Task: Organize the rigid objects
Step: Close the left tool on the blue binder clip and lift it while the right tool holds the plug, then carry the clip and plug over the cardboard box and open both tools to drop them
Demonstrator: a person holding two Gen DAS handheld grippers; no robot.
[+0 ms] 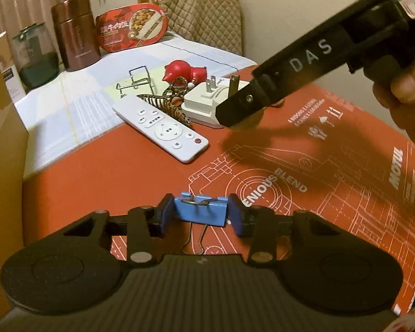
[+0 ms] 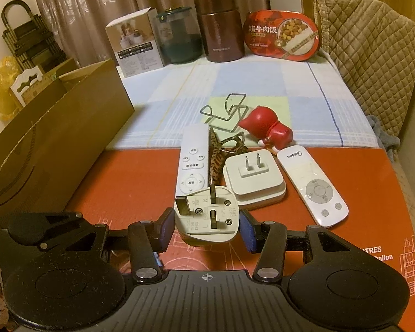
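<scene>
Nearest to us in the left wrist view, our left gripper (image 1: 202,213) has a blue metal binder clip (image 1: 200,210) between its blue pads, the left pad against the clip's side and the right pad so close to the other side that we cannot tell whether it touches; the clip's wire handles hang toward us over the red printed cardboard sheet (image 1: 130,171) that covers the near part of the table. In the right wrist view, our right gripper (image 2: 206,225) is closed narrowly on a white three-pin plug (image 2: 207,215), pins pointing up, just above that same red sheet. Just beyond the plug lie a long white remote control with round buttons (image 2: 192,163) on the left, a square white two-pin adapter (image 2: 254,182) in the middle and a shorter white remote with a grey ring pad (image 2: 314,186) on the right. A tiger-striped lanyard (image 2: 215,155) runs between the long remote and the adapter. Behind these, on the pale checked cloth (image 2: 262,83), a red rounded figurine (image 2: 268,130) lies on its side beside a bent silver wire holder (image 2: 227,110). A brown open cardboard box (image 2: 55,138) stands at the left. Along the far edge stand a small white carton (image 2: 138,44), a dark green glass jar (image 2: 181,38), a brown metal flask (image 2: 218,25) and a red oval meal tray (image 2: 282,36).
</scene>
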